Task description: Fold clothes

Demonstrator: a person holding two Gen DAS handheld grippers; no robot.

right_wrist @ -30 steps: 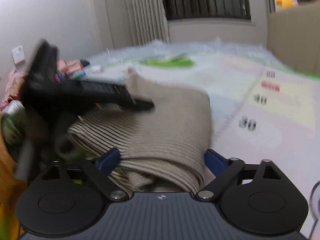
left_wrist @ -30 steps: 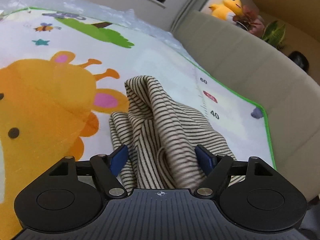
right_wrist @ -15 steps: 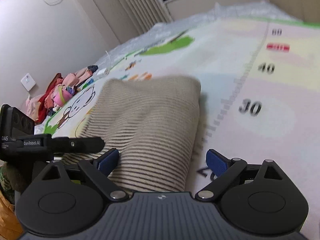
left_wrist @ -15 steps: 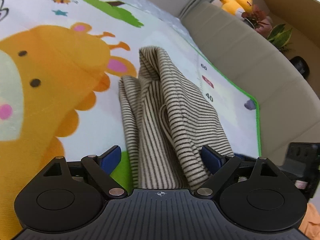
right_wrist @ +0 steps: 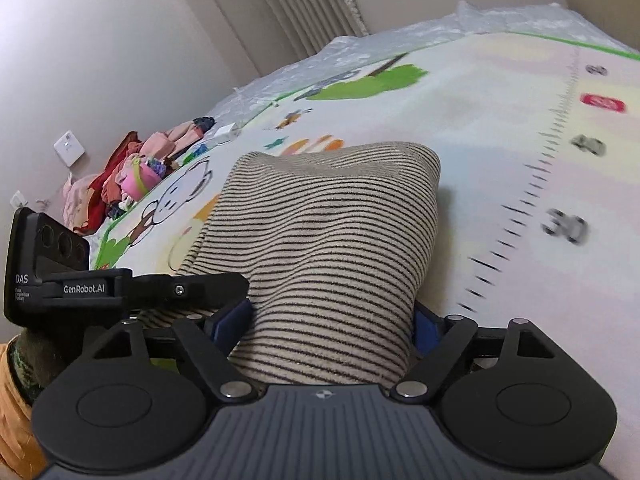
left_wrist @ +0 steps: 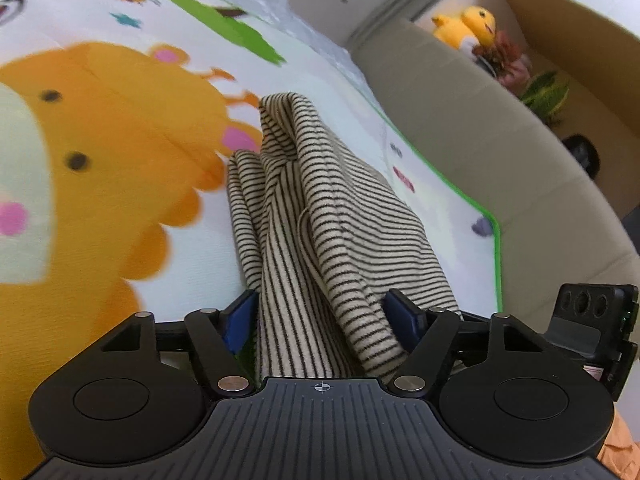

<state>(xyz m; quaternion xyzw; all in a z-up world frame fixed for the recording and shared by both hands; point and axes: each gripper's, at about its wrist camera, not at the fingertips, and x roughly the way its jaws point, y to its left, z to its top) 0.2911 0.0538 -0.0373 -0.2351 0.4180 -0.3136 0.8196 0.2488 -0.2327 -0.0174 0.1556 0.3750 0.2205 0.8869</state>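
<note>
A cream garment with thin black stripes (left_wrist: 320, 208) lies bunched lengthwise on a cartoon play mat (left_wrist: 120, 160). Its near end fills the gap of my left gripper (left_wrist: 322, 316), whose jaws are closing, both blue pads against the cloth. In the right wrist view the same striped garment (right_wrist: 332, 240) rises as a folded hump. My right gripper (right_wrist: 328, 324) straddles its near end with the jaws closing and the pads touching the cloth on both sides. The left gripper's black housing (right_wrist: 100, 288) sits just to the left, close beside it.
A beige sofa (left_wrist: 500, 140) runs along the mat's green edge, with yellow plush toys (left_wrist: 468, 26) and plants behind. A heap of pink and red clothes (right_wrist: 128, 176) lies by the wall. Crinkled clear plastic borders the mat's far end (right_wrist: 520, 16). An orange sleeve (right_wrist: 12, 400) shows low left.
The left jaws widened, then narrowed onto the cloth. The right jaws came in against the garment's sides. The left gripper slid off the top of the garment to its left side.
</note>
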